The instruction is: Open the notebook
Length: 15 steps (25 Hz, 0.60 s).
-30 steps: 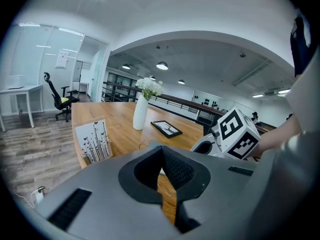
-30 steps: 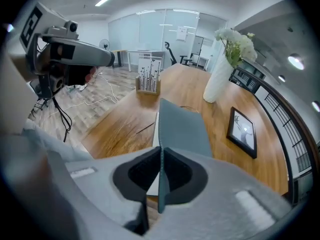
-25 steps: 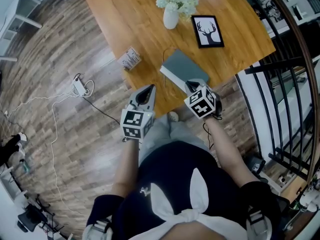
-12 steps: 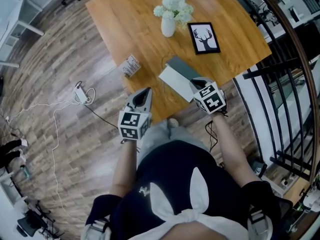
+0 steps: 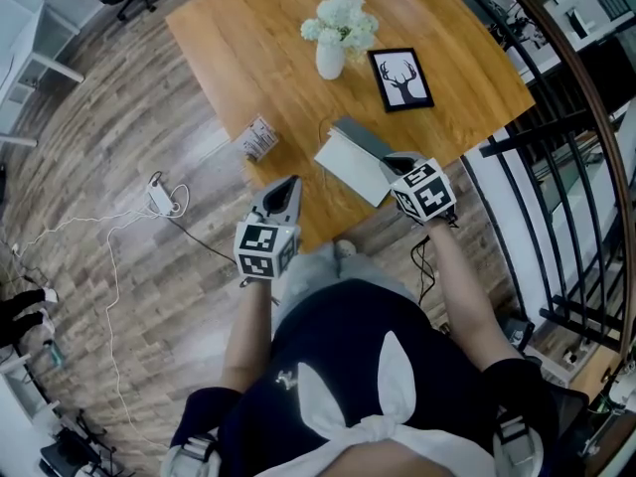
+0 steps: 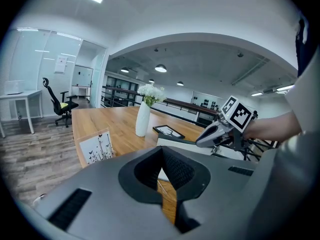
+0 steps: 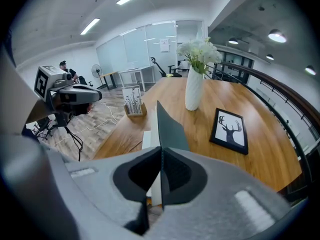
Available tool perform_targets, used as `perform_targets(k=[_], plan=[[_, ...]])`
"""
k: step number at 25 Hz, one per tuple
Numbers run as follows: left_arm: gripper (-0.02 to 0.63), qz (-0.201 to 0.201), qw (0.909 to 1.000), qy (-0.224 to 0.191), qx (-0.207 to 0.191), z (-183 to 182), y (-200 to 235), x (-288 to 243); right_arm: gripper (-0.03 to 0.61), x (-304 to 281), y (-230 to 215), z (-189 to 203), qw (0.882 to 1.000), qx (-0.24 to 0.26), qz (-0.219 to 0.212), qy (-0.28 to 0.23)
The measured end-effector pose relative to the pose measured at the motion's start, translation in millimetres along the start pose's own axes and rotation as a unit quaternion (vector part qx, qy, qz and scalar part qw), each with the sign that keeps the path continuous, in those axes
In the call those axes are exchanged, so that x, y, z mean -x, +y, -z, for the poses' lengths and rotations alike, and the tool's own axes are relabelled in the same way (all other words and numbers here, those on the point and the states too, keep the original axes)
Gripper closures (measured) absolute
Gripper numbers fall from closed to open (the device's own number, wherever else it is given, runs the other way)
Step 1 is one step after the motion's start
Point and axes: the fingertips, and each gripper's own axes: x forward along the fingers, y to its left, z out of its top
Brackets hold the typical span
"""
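Note:
The notebook (image 5: pixel 348 162) lies near the front edge of the wooden table (image 5: pixel 248 38). Its grey cover (image 5: pixel 360 135) stands lifted and a white page shows under it. My right gripper (image 5: pixel 391 162) is shut on the cover's edge; in the right gripper view the cover (image 7: pixel 170 126) rises upright out of the right gripper (image 7: pixel 160 173), with the white pages (image 7: pixel 148 140) to its left. My left gripper (image 5: pixel 288 183) hangs at the table's front edge, left of the notebook, shut on nothing. In the left gripper view the left gripper (image 6: pixel 163 184) points at the notebook (image 6: pixel 172 142).
A white vase of flowers (image 5: pixel 331 56) and a framed deer picture (image 5: pixel 401 78) stand behind the notebook. A small card stand (image 5: pixel 258 137) sits at the table's left edge. A cable and adapter (image 5: pixel 159 199) lie on the floor. A black railing (image 5: pixel 556 167) runs along the right.
The right gripper has moved up and to the right with the grey cover, which has risen from lying flat, so a white page now shows. The left gripper has stayed still.

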Motion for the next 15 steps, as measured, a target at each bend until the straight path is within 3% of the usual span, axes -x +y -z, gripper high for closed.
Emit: perform_targets(k=[15], plan=[[0.597, 0.047, 0.9988, 0.001, -0.015, -6.9, 10.9, -14.9, 0.567, 13.9, -36.0, -16.4, 0.999, -0.01, 0.036, -0.001]])
